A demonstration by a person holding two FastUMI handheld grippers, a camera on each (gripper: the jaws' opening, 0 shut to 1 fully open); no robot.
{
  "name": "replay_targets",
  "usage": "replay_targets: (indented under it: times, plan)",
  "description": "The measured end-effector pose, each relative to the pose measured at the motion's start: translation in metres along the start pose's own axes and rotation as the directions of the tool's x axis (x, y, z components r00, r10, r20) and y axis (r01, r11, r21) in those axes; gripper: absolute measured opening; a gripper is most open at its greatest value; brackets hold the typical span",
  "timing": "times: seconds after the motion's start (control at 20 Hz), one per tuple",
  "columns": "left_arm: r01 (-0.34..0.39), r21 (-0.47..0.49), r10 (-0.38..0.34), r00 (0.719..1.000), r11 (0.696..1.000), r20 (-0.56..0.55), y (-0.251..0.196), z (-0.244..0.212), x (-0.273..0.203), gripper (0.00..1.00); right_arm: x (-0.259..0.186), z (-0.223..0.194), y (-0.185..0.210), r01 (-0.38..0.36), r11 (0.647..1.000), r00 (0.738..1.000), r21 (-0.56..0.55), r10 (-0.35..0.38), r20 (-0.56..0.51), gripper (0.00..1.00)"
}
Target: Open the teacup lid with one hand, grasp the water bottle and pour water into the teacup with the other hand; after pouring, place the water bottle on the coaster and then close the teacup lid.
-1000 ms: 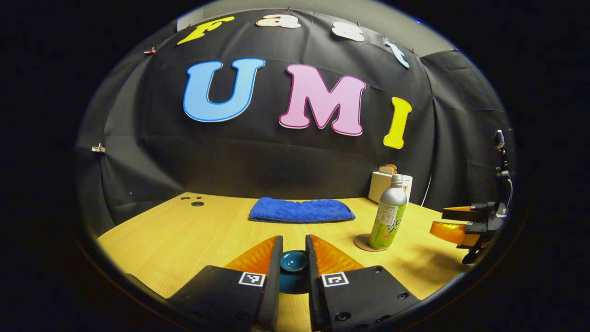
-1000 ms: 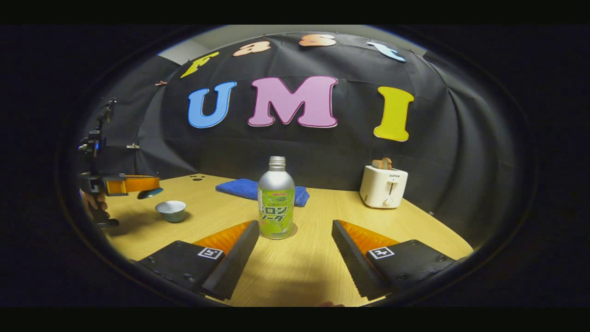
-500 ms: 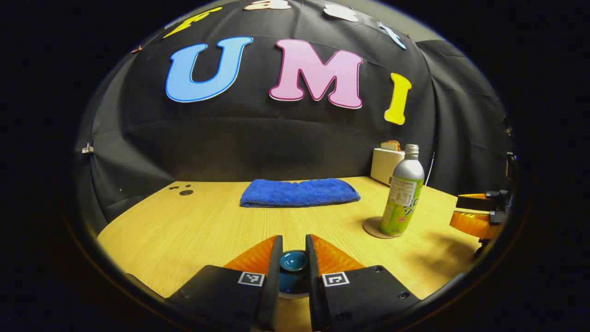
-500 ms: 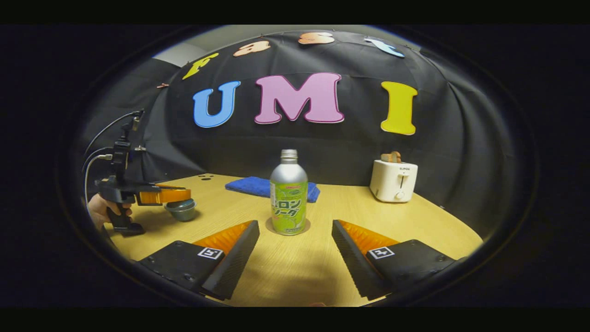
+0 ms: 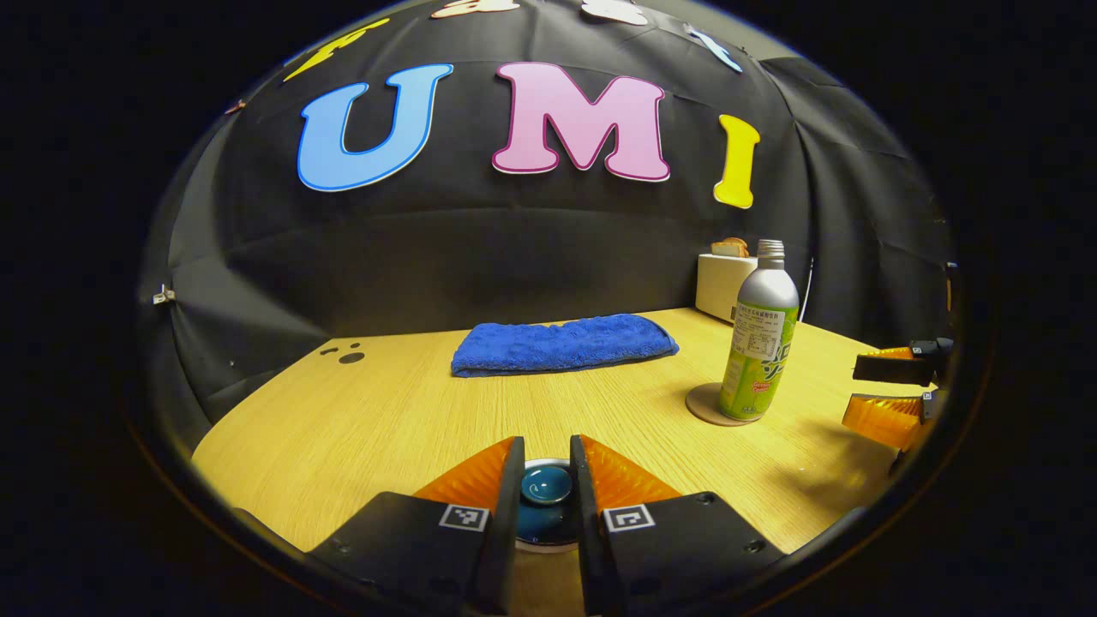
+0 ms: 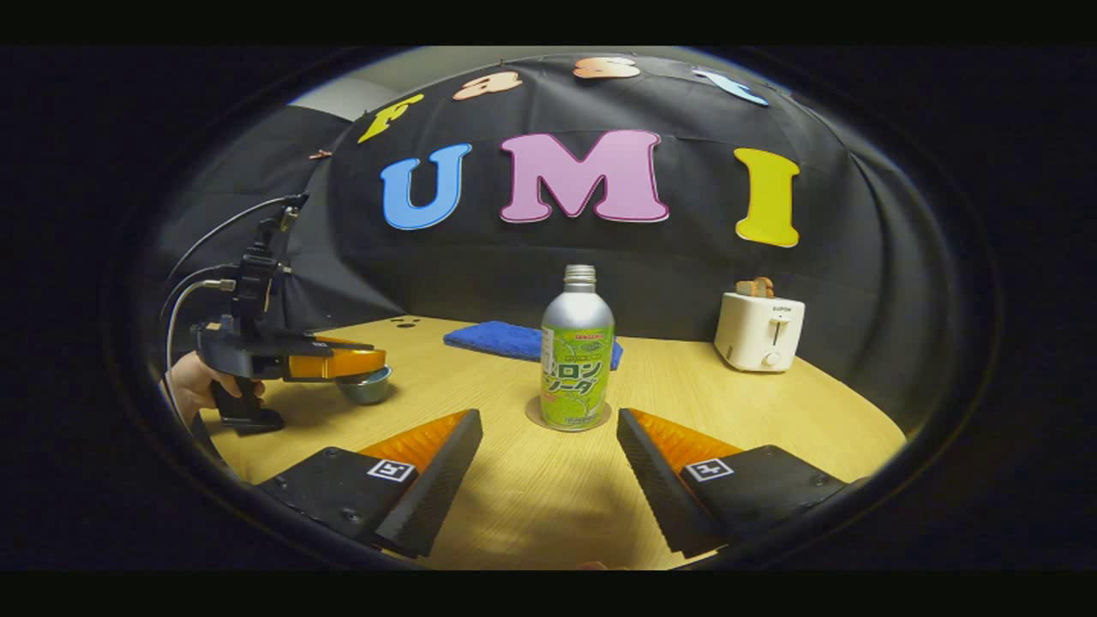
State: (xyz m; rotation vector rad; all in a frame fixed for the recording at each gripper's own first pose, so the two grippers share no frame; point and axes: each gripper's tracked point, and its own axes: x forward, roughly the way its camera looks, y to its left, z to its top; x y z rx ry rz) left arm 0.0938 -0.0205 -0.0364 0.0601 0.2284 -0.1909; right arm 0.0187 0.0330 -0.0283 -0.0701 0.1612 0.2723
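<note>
My left claw (image 5: pixel 546 467) is narrowed around the round knob of the teacup lid (image 5: pixel 546 485), both fingers (image 5: pixel 506 480) pressing its sides. The lid sits low over the teacup (image 5: pixel 538 542), whose pale rim peeks out under the fingers; I cannot tell whether the lid rests fully on the rim. In the right gripper view, my left claw (image 6: pixel 377 362) lies level over the teacup (image 6: pixel 364 390) at the left side of the desk (image 6: pixel 514 480), with a hand (image 6: pixel 193 386) gripping its handle and cables rising behind it.

My right claw (image 6: pixel 548 428) stands wide, holding nothing. The water bottle (image 6: pixel 577 347) stands upright on the round coaster (image 6: pixel 535 417), just ahead of my right claw's fingertips and roughly centred in the gap between them, not touching either finger. In the left gripper view, the water bottle (image 5: pixel 759 330) and coaster (image 5: pixel 704 403) sit well to the right of my left claw, and my right claw (image 5: pixel 891 394) shows at the far right edge, apart from the bottle.

Behind the bottle, a folded blue towel (image 5: pixel 561 343) lies flat near the back of the desk (image 5: pixel 360 420). A white toaster (image 6: pixel 758 330) with bread in its slot stands at the back right, well apart from the bottle. Bare wood lies between my right claw and the bottle.
</note>
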Motion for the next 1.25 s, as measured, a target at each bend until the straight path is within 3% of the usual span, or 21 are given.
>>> replay_targets:
  times: [0.1,0.3,0.35,0.4,0.65,0.9,1.0,1.25]
  plan:
    - [0.001,0.0,-0.001,1.0,1.0,0.015,-0.002,0.004,-0.002,0.36,0.0,0.001,-0.001,0.0,1.0,1.0,0.002,0.0,0.004,0.98]
    - [-0.016,0.009,0.015,0.997,1.0,0.076,-0.003,0.02,-0.018,0.87,-0.001,0.003,0.0,-0.004,1.0,1.0,0.008,0.004,0.008,0.98]
    - [-0.028,0.015,0.026,0.995,0.999,0.097,-0.002,0.027,-0.023,0.96,-0.002,0.004,0.001,-0.006,1.0,1.0,0.01,0.006,0.01,0.98]
    - [-0.036,0.018,0.034,0.992,0.999,0.12,-0.002,0.032,-0.028,0.99,-0.003,0.004,-0.001,-0.003,1.0,1.0,0.008,0.002,0.012,0.98]
    - [-0.073,-0.045,0.082,0.958,0.996,0.274,-0.007,0.066,-0.067,0.98,-0.007,0.017,-0.002,0.014,0.999,0.998,0.032,-0.016,0.063,0.98]
    - [-0.038,-0.117,0.077,0.933,0.992,0.351,-0.025,0.063,-0.082,0.99,-0.002,0.019,-0.012,0.066,0.998,0.991,0.021,-0.068,0.115,0.98]
    - [-0.023,-0.129,0.067,0.935,0.991,0.348,-0.031,0.052,-0.08,0.98,0.0,0.013,-0.017,0.089,0.996,0.99,-0.009,-0.087,0.106,0.98]
    - [-0.06,-0.124,0.096,0.946,0.99,0.31,-0.025,0.032,-0.073,0.98,0.002,0.018,-0.011,0.085,0.995,0.985,0.049,-0.091,0.143,0.98]
